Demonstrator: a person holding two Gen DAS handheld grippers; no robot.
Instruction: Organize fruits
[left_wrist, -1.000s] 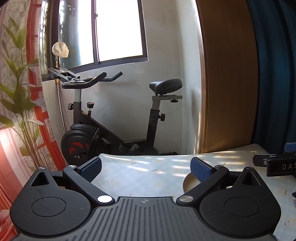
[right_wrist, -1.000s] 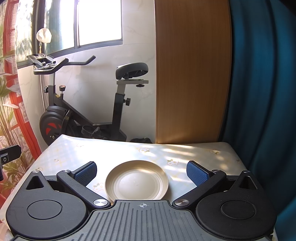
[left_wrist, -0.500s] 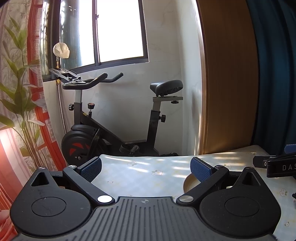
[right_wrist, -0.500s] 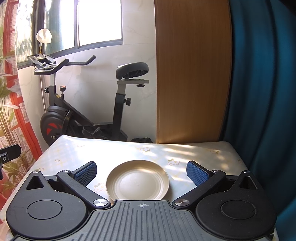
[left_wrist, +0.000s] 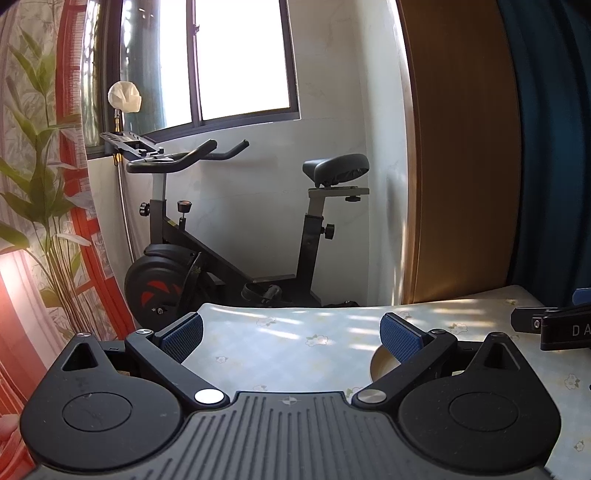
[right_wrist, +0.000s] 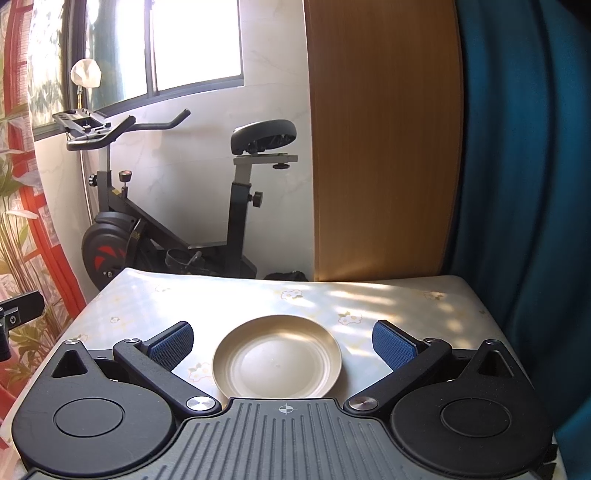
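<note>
An empty beige plate (right_wrist: 276, 357) lies on the table's flowered cloth (right_wrist: 332, 299), straight ahead of my right gripper (right_wrist: 282, 345), which is open with nothing between its blue pads. In the left wrist view only the plate's left rim (left_wrist: 380, 363) peeks out behind the right finger. My left gripper (left_wrist: 291, 338) is open too, over bare cloth (left_wrist: 295, 332). No fruit shows in either view. The right gripper's tip (left_wrist: 554, 326) enters the left wrist view at the right edge.
A black exercise bike (right_wrist: 177, 221) stands past the table's far edge under a window. A wooden panel (right_wrist: 384, 147) and a blue curtain (right_wrist: 524, 184) rise at the right. A red leaf-print curtain (left_wrist: 37, 221) hangs at the left.
Both views have shifted very slightly; the grippers stay open and the plate has not moved.
</note>
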